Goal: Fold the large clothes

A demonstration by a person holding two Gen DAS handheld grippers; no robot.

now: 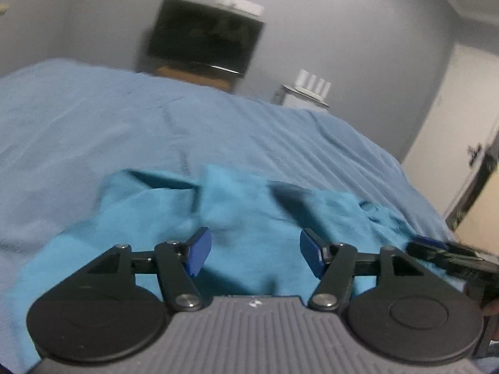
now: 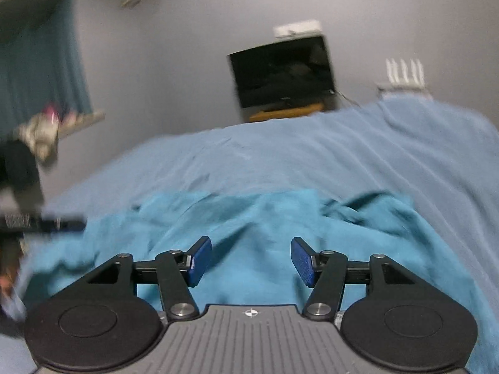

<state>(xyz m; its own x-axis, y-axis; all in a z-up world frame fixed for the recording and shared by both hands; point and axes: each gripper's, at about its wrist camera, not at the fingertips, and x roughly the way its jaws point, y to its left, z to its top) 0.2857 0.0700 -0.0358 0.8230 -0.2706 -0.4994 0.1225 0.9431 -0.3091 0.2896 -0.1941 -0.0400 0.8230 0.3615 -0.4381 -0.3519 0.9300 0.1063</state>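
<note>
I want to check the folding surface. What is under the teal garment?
The teal garment lies crumpled on a lighter blue bedsheet, which shows all around it. Whatever lies beneath its folds is covered.

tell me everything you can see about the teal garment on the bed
The teal garment is a large piece of soft, matte cloth, a brighter blue-green than the pale blue bedsheet it lies on. It is rumpled, not flat, with raised folds, dark creases and an uneven far edge. It lies at the near side of the bed, spreading under both views. The left claw and right claw are over it, jaws open, nothing pinched between the pads. Motion blur hides seams, so its type is unclear.
</note>
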